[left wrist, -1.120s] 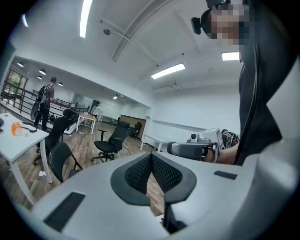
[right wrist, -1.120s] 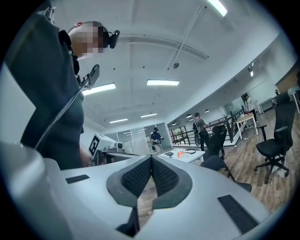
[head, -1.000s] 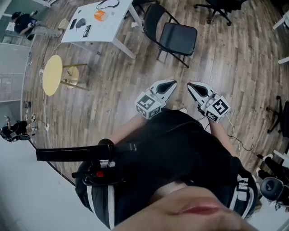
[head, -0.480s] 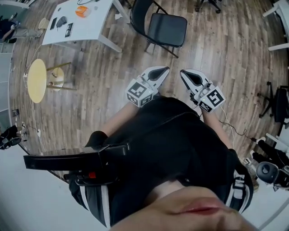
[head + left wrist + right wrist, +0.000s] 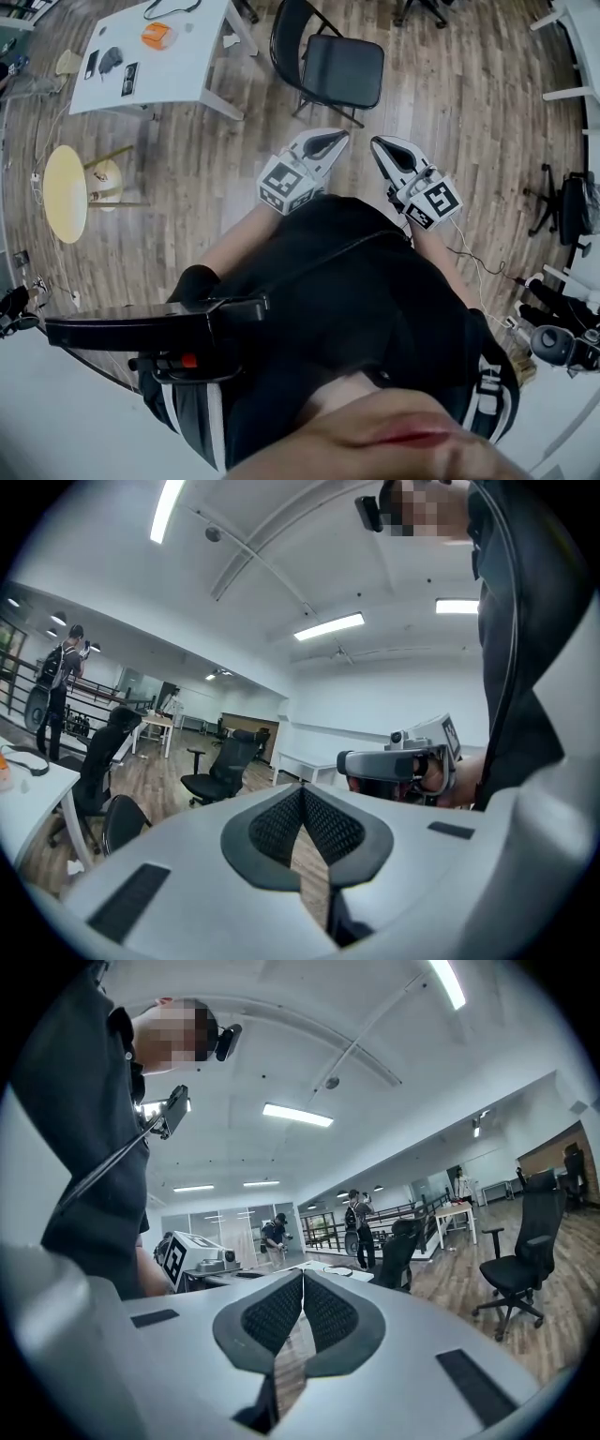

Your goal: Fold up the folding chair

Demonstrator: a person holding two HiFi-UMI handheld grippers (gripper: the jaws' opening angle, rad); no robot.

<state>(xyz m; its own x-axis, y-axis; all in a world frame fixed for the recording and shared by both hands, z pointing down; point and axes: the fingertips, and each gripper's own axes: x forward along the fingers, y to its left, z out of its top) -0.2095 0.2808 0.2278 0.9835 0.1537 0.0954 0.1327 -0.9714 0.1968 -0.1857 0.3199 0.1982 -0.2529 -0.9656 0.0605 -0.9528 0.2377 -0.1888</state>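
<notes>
The black folding chair (image 5: 341,69) stands unfolded on the wood floor, next to the white table (image 5: 178,58). My left gripper (image 5: 336,139) and right gripper (image 5: 378,145) are held side by side in front of my body. Their tips point toward the chair from a short way off and touch nothing. Both are shut and empty. In the left gripper view the pads (image 5: 281,822) meet with nothing between them, and the right gripper (image 5: 403,763) shows beyond them. The right gripper view shows its pads (image 5: 326,1312) closed together, with the left gripper's marker cube (image 5: 186,1258) to the left.
The white table carries an orange object (image 5: 156,36) and small dark items. A round yellow side table (image 5: 64,192) stands at the left. Black office chairs (image 5: 562,208) are at the right edge and in both gripper views (image 5: 220,772) (image 5: 516,1269). People stand in the distance (image 5: 359,1222).
Both grippers have moved forward toward the folding chair, and the gap to it has narrowed. They stay shut and empty.
</notes>
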